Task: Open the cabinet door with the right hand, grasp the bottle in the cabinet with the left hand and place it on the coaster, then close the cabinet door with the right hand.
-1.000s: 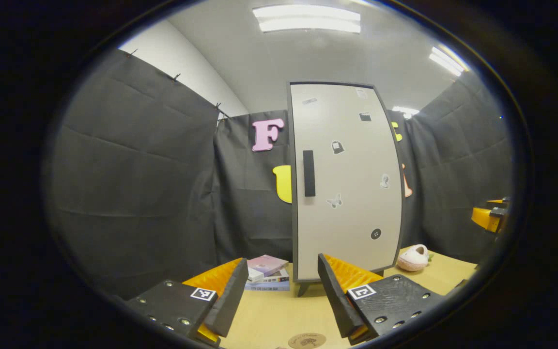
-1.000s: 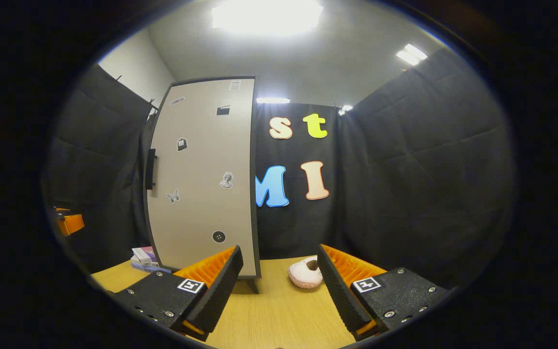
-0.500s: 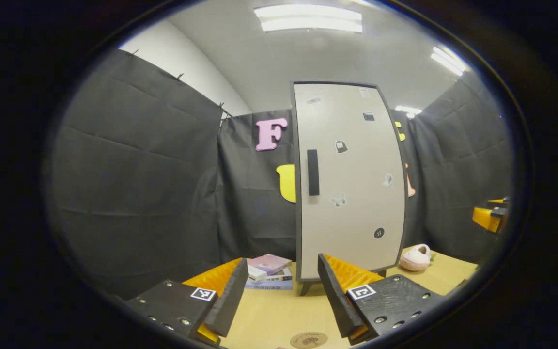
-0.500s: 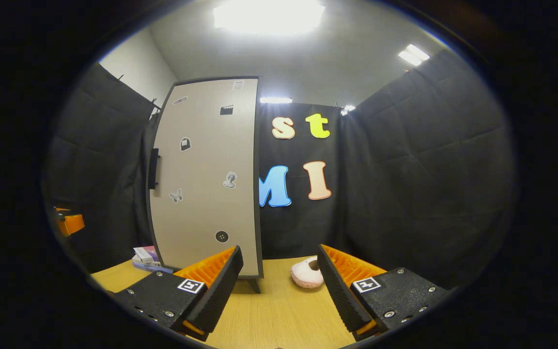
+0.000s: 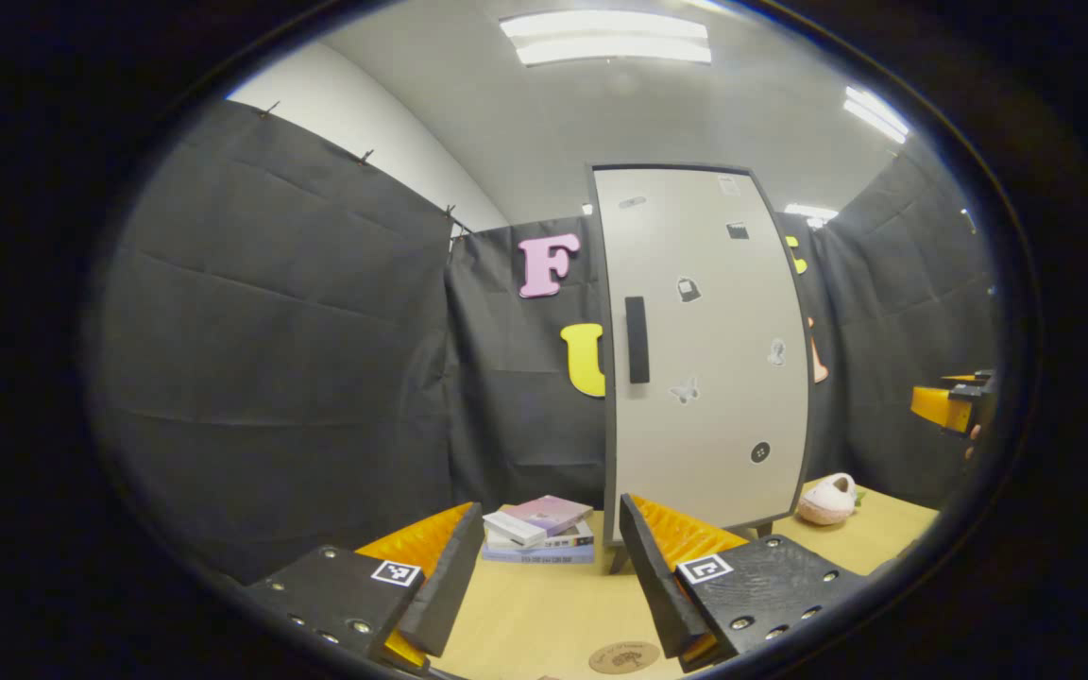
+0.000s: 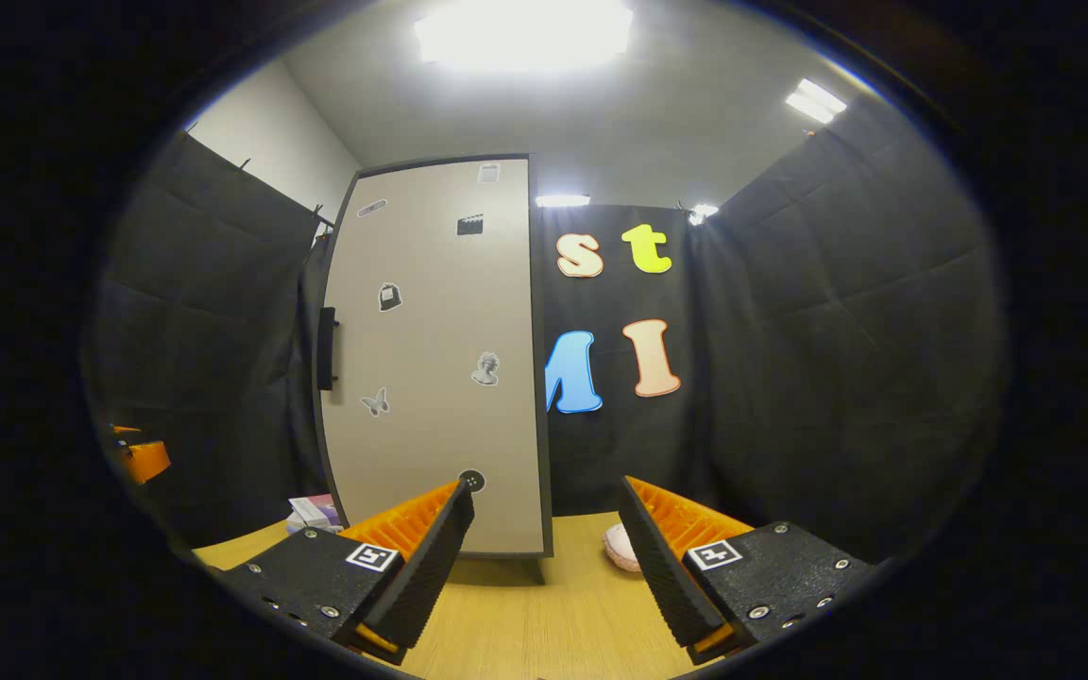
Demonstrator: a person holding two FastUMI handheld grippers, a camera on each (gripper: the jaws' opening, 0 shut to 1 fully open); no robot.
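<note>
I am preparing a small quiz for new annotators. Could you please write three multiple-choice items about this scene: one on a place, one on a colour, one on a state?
1. Where does the stack of books lie?
A. left of the cabinet's foot
B. on top of the cabinet
C. on the coaster

2. What colour is the cabinet door's handle?
A. white
B. black
C. yellow

3. How is the cabinet door?
A. wide open
B. removed
C. closed

Key: 1 A, the books sit on the table beside the cabinet's foot; 2 B, a dark bar on the pale door; 3 C, no interior shows.
</note>
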